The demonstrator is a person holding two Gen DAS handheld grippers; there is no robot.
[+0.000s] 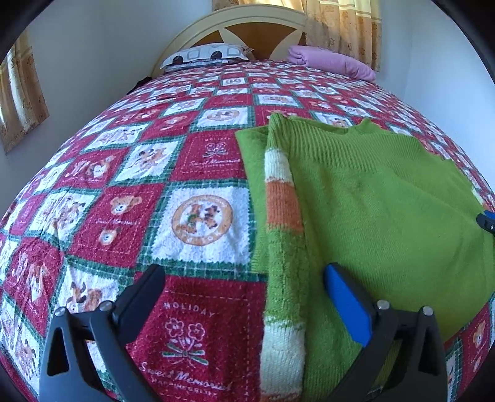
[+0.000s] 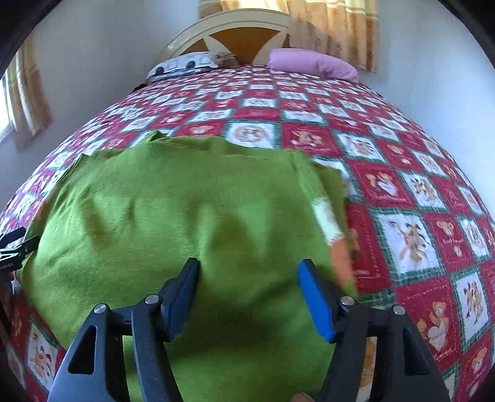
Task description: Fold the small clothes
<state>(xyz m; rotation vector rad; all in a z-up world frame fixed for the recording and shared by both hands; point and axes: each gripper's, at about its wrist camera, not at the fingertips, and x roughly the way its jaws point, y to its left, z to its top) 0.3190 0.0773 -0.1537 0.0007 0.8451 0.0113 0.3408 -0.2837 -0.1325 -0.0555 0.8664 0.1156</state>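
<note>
Black-and-blue jaws on my right gripper (image 2: 247, 293) are spread apart over the green sweater (image 2: 173, 210), nothing pinched between them. My left gripper (image 1: 244, 297) is wide open too, hanging over the sweater's striped sleeve (image 1: 283, 191), which is folded in along the near edge. Sweater's lying flat on the red patchwork bedspread (image 1: 123, 173), pillows up by the headboard (image 1: 244, 27).

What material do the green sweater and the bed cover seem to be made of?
Green sweater: knitted yarn, probably wool or acrylic; fine ribs show, and the striped sleeve looks fuzzy. Bed cover: seemingly terry-like cotton, matte, with a looped, towel-like pile in its printed squares.
</note>
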